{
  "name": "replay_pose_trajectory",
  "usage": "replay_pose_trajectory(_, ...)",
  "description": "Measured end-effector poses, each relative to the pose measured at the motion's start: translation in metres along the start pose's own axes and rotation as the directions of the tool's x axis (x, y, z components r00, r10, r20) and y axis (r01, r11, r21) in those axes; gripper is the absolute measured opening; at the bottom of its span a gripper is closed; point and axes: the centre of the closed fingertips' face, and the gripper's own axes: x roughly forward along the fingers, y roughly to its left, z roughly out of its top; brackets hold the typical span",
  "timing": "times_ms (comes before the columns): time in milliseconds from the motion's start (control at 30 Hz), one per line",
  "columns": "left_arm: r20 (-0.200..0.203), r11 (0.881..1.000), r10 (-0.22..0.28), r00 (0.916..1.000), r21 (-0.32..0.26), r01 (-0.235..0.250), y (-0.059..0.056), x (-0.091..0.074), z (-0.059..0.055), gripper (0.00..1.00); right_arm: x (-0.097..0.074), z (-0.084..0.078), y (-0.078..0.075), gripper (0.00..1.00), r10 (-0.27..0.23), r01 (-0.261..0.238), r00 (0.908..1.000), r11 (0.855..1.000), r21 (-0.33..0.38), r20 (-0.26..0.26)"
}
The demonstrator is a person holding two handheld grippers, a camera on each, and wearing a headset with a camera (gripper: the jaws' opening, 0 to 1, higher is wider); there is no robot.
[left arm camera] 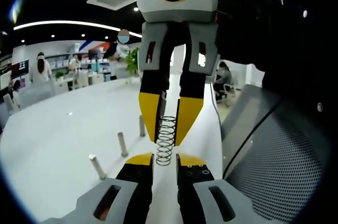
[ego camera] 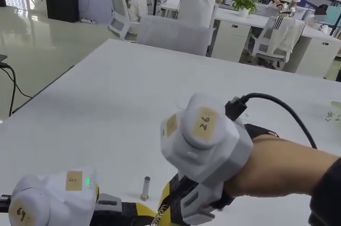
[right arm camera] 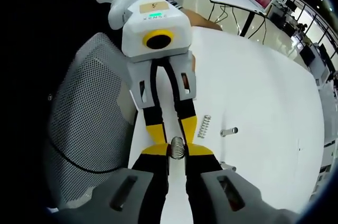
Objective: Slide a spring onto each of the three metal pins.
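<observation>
Gripping one spring (left arm camera: 166,139) from both ends with left gripper (left arm camera: 165,159) and right gripper (right arm camera: 177,152), jaws narrow, beside three metal pins (left arm camera: 122,143)

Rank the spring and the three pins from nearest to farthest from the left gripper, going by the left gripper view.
1. spring, right at the left gripper fingertips.
2. near pin, low on the left.
3. middle pin, further back.
4. far pin, rearmost of the row.
</observation>
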Motion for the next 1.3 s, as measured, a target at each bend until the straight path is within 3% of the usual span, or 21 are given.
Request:
replay_pose_trajectory(667,0.020,0.993,0.101,0.9946,-0.069,-0.100,0.024,-0.019,-0.010,0.33,-0.010,-0.024,-0.020,0.08,-0.036,0.038,0.9984,0.998,0.048,-0.043)
replay_pose_trajectory(1067,0.005,0.984,0.155,0.9880,-0.087,-0.154,0.032,-0.034,-0.017,0.38,-0.029,-0.048,-0.055,0.08,-0.107,0.115,0.9905,0.989,0.091,-0.086)
replay_pose_trajectory(1300,-0.005,0.983,0.166,0.9861,-0.083,-0.166,0.032,-0.035,-0.018,0.39,-0.027,-0.060,-0.072,0.08,-0.138,0.150,0.9821,0.984,0.092,-0.128)
